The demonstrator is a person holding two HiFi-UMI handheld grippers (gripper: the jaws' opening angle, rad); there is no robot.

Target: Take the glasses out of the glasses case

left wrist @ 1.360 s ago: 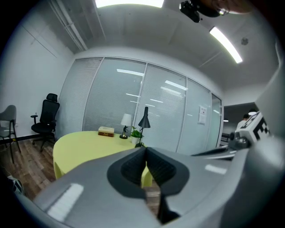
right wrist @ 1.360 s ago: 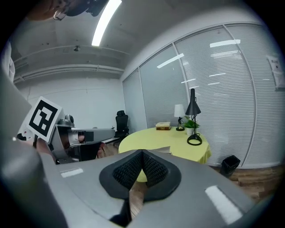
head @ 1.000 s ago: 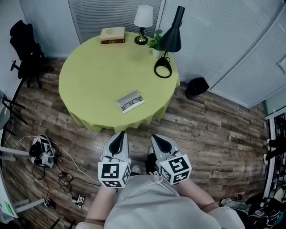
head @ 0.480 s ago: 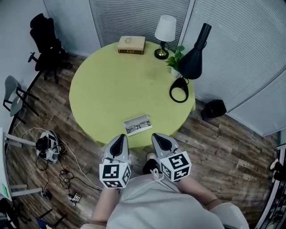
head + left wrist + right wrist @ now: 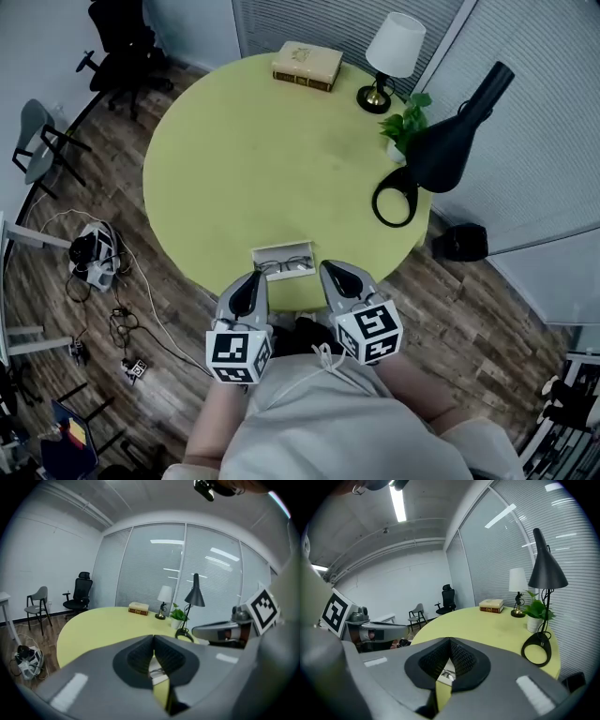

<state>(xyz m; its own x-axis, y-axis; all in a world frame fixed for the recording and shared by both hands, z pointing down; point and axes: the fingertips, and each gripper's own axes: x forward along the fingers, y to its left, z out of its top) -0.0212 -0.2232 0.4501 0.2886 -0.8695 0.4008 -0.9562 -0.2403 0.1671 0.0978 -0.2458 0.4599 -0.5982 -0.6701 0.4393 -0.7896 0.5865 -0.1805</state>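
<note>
An open white glasses case (image 5: 283, 260) lies at the near edge of the round yellow-green table (image 5: 244, 150), with dark-framed glasses (image 5: 284, 266) inside it. My left gripper (image 5: 247, 285) hovers just in front of the case's left end, jaws shut and empty. The right gripper (image 5: 337, 278) hangs beside the case's right end, also shut on nothing. In the left gripper view the case (image 5: 157, 673) peeks through below the closed jaws; in the right gripper view the case (image 5: 446, 673) shows the same way.
At the table's far side lie a book (image 5: 307, 66), a small white-shaded lamp (image 5: 389, 52), a potted plant (image 5: 409, 127) and a black desk lamp (image 5: 441, 155). Chairs (image 5: 47, 141) and cables (image 5: 94, 258) sit on the wood floor to the left.
The person has stepped up to the table; the case now lies right in front of both gripper tips. Both grippers keep their pose, shut.
</note>
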